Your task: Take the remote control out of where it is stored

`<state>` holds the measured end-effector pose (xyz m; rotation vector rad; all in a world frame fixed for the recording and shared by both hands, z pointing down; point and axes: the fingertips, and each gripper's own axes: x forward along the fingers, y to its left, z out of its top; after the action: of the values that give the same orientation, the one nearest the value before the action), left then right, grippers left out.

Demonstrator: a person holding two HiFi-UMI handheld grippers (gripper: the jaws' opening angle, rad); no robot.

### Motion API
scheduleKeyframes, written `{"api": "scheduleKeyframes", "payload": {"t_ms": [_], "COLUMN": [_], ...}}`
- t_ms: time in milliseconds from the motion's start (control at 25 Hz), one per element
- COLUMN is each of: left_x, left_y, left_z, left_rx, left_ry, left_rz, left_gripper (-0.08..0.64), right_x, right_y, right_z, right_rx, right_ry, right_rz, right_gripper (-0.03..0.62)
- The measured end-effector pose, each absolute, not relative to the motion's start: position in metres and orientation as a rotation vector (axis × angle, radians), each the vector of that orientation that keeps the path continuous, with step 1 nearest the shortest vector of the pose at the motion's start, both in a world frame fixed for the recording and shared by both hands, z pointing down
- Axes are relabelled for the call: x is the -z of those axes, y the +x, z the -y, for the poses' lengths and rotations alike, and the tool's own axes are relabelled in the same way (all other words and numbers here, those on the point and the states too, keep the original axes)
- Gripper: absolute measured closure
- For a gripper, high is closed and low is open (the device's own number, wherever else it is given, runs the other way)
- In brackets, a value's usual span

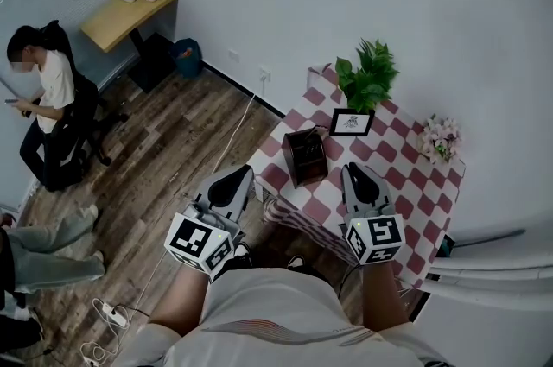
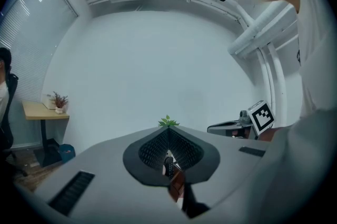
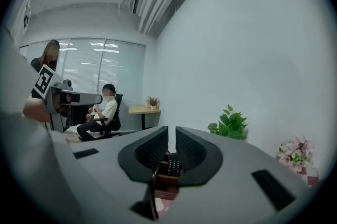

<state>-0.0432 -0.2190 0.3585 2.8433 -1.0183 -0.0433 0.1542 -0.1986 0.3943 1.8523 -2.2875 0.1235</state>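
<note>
Checkered counter [image 1: 415, 184] holds a box [image 1: 305, 156]; the remote control [image 3: 174, 166] stands upright inside, dead ahead of the right tongs [image 1: 356, 171]. These are barely parted and empty; the left tongs [image 1: 238, 175] are closed.

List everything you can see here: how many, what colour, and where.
table: one, red-and-white checked, by the wall
storage box: one, dark brown, on the table
remote control: one, black, in the box
potted plant: one, green, table's far end
picture frame: one, black, before the plant
flowers: one bunch, pink, table's far right corner
side table: one, light wood, far left
bin: one, blue, by the side table
seated person: one, white top, left
second person: legs only, pale trousers, left edge
left gripper: one, grey, jaws together, empty
right gripper: one, grey, jaws slightly apart, empty
</note>
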Motion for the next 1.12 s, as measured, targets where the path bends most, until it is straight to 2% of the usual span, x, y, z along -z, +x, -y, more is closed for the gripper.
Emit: {"api": "scheduleKeyframes", "payload": {"t_ms": [80,200,280,600,1120], "left_x": [-0.362,-0.37,-0.375,-0.392,-0.404], "left_y": [-0.047,-0.052,-0.057,-0.079,-0.084], "left_z": [0.218,0.215,0.213,0.216,0.225], "left_rx": [0.035,0.026,0.019,-0.022,-0.073], "left_ry": [2.837,2.826,2.81,2.744,2.738], "left_rz": [1.024,1.024,1.025,1.065,1.046], "left_gripper": [0.552,0.552,0.552,0.552,0.552], "right_x": [-0.406,-0.434,-0.455,-0.546,-0.581], "right_y": [0.152,0.145,0.143,0.146,0.148], "right_z": [0.211,0.235,0.252,0.308,0.326], "right_rx": [-0.16,-0.243,-0.285,-0.38,-0.475], "right_ry": [1.816,1.74,1.74,1.822,1.844], "right_rz": [2.265,2.227,2.191,2.059,2.006], "right_gripper": [0.551,0.433,0.413,0.397,0.399]}}
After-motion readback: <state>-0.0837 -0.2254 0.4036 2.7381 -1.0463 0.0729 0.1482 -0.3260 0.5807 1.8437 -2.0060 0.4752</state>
